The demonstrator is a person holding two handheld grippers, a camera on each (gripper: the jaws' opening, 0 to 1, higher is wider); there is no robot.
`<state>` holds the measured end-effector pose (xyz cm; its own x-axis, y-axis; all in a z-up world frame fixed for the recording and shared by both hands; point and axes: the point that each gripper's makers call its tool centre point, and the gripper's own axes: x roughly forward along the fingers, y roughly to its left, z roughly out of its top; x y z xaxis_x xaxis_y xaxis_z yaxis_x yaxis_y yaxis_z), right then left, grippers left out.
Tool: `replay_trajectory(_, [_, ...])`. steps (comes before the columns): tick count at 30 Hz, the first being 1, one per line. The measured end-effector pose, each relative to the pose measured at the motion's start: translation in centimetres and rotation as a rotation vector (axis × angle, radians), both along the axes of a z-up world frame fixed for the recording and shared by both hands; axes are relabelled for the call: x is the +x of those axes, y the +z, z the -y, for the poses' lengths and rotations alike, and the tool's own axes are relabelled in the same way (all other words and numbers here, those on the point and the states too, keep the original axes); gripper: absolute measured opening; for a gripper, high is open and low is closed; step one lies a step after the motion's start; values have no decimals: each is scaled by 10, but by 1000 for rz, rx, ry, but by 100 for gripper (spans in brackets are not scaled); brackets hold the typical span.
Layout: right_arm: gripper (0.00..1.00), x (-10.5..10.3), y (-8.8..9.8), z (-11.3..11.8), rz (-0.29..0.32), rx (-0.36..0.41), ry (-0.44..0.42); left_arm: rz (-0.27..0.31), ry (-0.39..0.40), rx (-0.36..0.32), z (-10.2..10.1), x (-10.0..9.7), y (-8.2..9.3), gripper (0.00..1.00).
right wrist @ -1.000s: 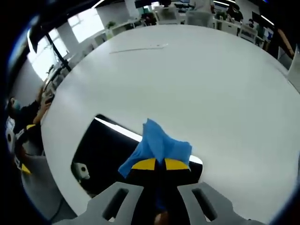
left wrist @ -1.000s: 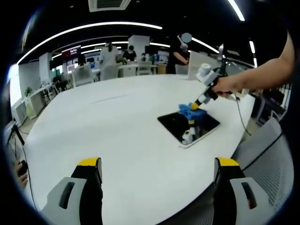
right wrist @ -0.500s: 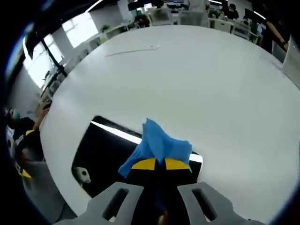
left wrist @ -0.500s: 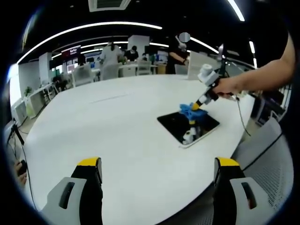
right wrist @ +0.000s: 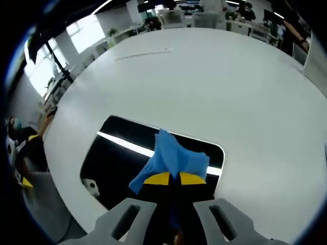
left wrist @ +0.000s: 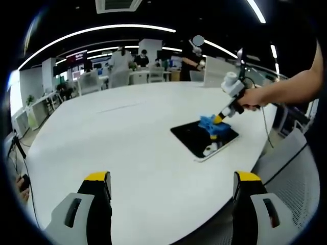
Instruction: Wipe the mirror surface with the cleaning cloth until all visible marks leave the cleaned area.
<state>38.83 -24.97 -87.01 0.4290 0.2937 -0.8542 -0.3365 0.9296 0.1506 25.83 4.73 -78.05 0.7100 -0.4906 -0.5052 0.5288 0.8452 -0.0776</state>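
Note:
A dark rectangular mirror (left wrist: pixel 196 137) (right wrist: pixel 122 158) with rounded corners lies flat on the white table (left wrist: pixel 117 138). The blue cleaning cloth (right wrist: pixel 171 159) (left wrist: pixel 210 123) rests on the mirror's surface near its far edge. My right gripper (right wrist: pixel 169 178) is shut on the cloth, its yellow-tipped jaws pressed together over the glass; in the left gripper view it (left wrist: pixel 219 119) reaches in from the right, held by a person's hand (left wrist: pixel 253 97). My left gripper (left wrist: pixel 172 178) hangs above the table's near edge, jaws wide apart with nothing between them, well short of the mirror.
The large round white table (right wrist: pixel 214 87) spreads around the mirror. A ceiling light strip reflects in the glass (right wrist: pixel 122 145). Office chairs (left wrist: pixel 286 163) stand at the right. Desks and people (left wrist: pixel 122 58) fill the background; a thin strip (right wrist: pixel 145 53) lies far across the table.
The right gripper has slid the cloth across the mirror toward its far right side. More dark glass now shows beyond the cloth. The left gripper has stayed still.

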Motion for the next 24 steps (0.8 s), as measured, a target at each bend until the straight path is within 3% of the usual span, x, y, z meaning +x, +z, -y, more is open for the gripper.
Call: replay_trajectory(24, [0, -46, 0, 2, 0, 43, -30, 12, -6, 5, 1, -1, 1, 99])
